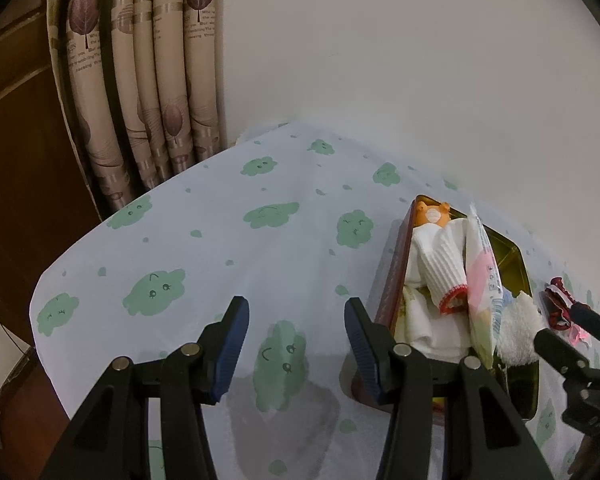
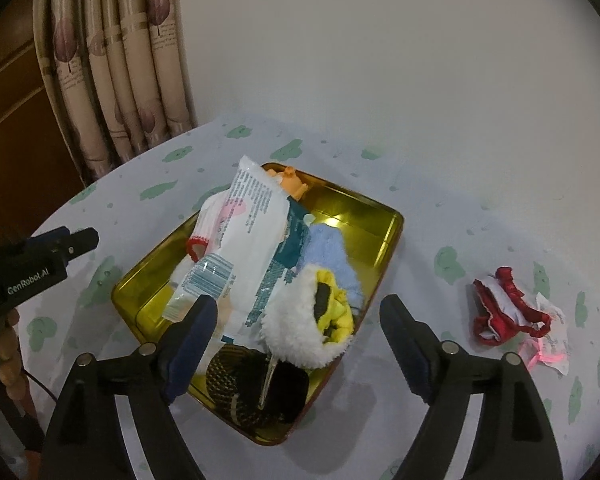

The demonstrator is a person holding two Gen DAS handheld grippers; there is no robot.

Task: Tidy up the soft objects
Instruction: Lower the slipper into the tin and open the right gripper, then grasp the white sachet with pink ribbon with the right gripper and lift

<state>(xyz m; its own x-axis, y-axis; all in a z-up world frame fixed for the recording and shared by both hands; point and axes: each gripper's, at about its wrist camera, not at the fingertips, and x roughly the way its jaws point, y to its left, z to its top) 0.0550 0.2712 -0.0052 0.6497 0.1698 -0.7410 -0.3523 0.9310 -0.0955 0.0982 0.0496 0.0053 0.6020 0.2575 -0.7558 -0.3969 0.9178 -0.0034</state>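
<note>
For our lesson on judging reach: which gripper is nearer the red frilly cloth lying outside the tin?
Right. The right gripper hovers open over the tin's near end, beside the red cloth; the left gripper sits beyond the tin's far side.

A: What is behind the table?

B: A plain white wall (image 1: pixel 380 60). It fills the picture from 12 o'clock to 3 o'clock.

A: And at 10 o'clock?

B: A curtain (image 1: pixel 140 80) hangs there in long folds. It is beige with dark purple leaves and small writing on it.

A: What is at 9 o'clock?

B: Brown wood (image 1: pixel 20 160), like a door or a cupboard. I cannot tell which.

A: What covers the table?

B: A white cloth (image 1: pixel 220 248) with green clouds that have little faces. The light is dim.
</note>
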